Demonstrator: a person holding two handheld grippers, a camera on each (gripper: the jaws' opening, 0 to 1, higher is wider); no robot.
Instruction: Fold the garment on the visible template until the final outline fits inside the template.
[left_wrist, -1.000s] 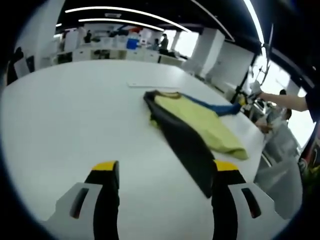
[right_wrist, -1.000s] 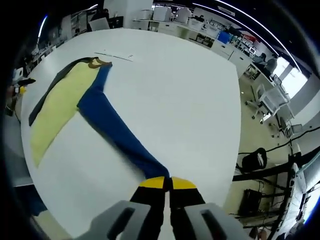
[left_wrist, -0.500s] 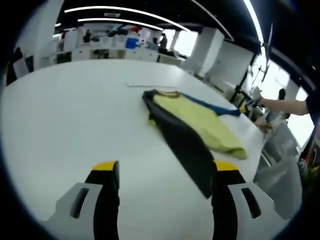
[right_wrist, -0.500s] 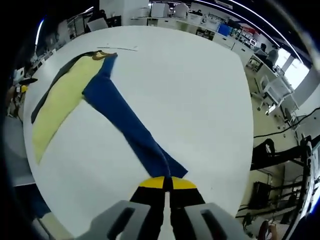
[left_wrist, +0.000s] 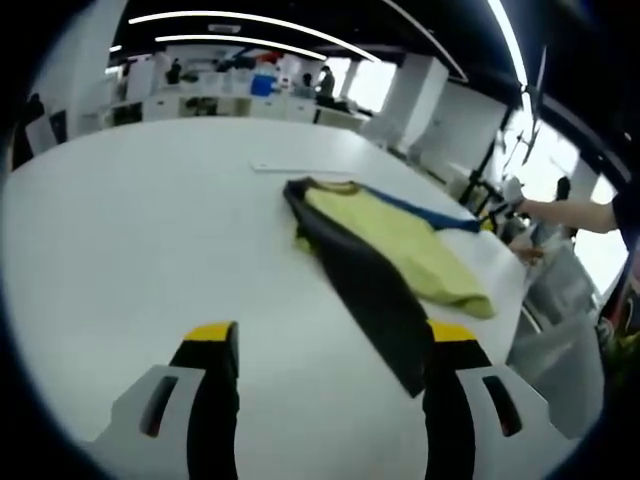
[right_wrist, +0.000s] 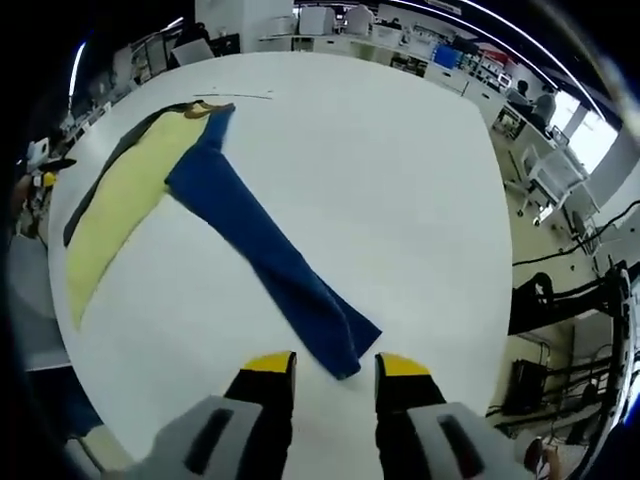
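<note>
The garment (left_wrist: 385, 245), a long-sleeved top with a yellow body, lies flat and spread out on the white table (left_wrist: 130, 230), its dark sleeve (left_wrist: 375, 300) reaching toward the left gripper (left_wrist: 325, 335), whose jaws stand wide with nothing between them. In the right gripper view its blue sleeve (right_wrist: 265, 250) stretches out to a cuff lying just ahead of the right gripper (right_wrist: 332, 365), likewise spread and empty. The cloth looks light, limp and prone to sagging, so I judge a cuff or hem edge the best hold.
</note>
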